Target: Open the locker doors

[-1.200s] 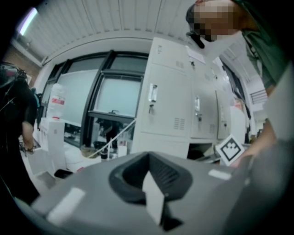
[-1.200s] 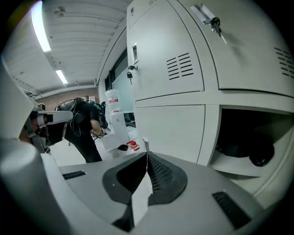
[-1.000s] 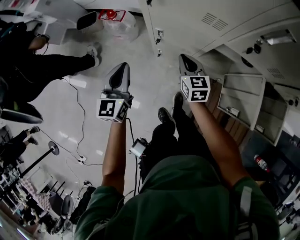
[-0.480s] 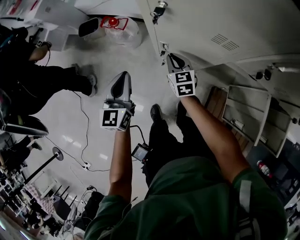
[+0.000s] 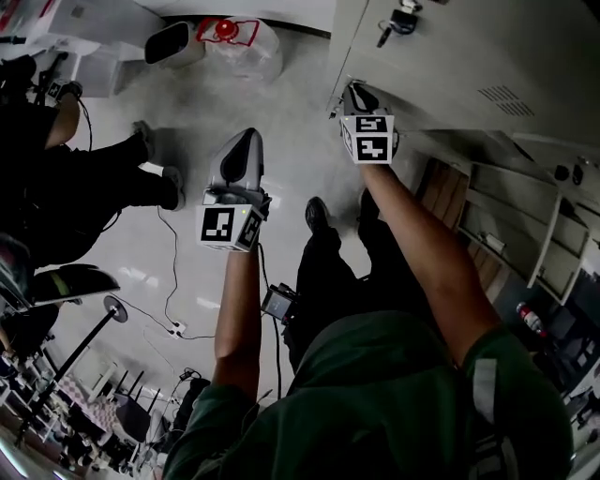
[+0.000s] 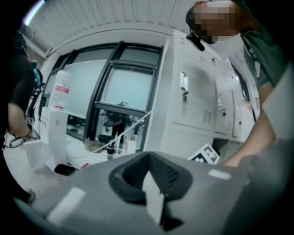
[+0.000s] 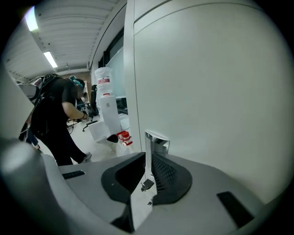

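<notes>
Here, the right gripper (image 5: 356, 91) is against the left edge of a locker door (image 5: 450, 56), a smooth, pale, painted-metal panel with a small block of vent slots (image 5: 504, 94). In the right gripper view its dark ribbed jaws are nearly together on a thin, shiny metal latch (image 7: 156, 140). This upright flat tab sticks out of the door's edge and rises just above the jaw tips.

The lockers run along the upper right of the head view. A bunch of keys (image 5: 401, 19) hangs from the lock of the door above. Farther right, other doors (image 5: 548, 246) stand open, showing boxy compartments.

The left gripper (image 5: 242, 142), a grey tapered shell, is held out over the glossy pale floor (image 5: 281, 103), well apart from the lockers. Its jaws are drawn together to a narrow point, with nothing between them. Each gripper carries a white cube with black square markers (image 5: 367, 137) at the wrist.

A thin dark cable (image 5: 173, 253) snakes across the floor. A person in dark clothes (image 5: 84, 187) is at the left. A crumpled clear bag with a red item inside (image 5: 234, 37) sits near the top.
</notes>
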`<action>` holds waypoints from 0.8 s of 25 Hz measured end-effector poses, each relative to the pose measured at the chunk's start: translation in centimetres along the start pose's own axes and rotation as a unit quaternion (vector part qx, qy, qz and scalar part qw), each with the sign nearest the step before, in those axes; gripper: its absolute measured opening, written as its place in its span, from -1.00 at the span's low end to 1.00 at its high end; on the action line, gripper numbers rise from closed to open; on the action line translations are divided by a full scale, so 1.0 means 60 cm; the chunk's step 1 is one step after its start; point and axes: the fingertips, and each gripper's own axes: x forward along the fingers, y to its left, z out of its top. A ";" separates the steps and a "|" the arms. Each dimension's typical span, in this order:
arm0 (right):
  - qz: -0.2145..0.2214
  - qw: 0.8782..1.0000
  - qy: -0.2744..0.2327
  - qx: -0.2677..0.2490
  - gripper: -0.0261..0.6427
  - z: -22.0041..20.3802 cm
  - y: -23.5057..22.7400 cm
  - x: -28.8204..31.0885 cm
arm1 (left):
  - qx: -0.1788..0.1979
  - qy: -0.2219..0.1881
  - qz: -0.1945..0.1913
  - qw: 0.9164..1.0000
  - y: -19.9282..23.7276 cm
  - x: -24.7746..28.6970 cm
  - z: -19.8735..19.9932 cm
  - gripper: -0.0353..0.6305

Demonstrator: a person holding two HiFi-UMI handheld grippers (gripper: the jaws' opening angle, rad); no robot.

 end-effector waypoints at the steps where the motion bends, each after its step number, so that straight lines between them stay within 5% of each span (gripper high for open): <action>1: -0.006 1.000 0.003 0.004 -0.89 -0.002 -0.001 0.006 | -0.001 0.000 -0.002 1.000 0.005 0.001 -0.003 -0.89; 14: -0.089 0.995 0.004 0.044 -0.82 0.006 0.002 0.029 | -0.021 0.015 -0.023 0.999 0.037 -0.002 -0.029 -0.89; 20: -0.065 0.998 -0.002 0.010 -0.82 0.001 0.008 0.014 | -0.029 0.016 -0.032 0.999 0.037 -0.004 -0.040 -0.89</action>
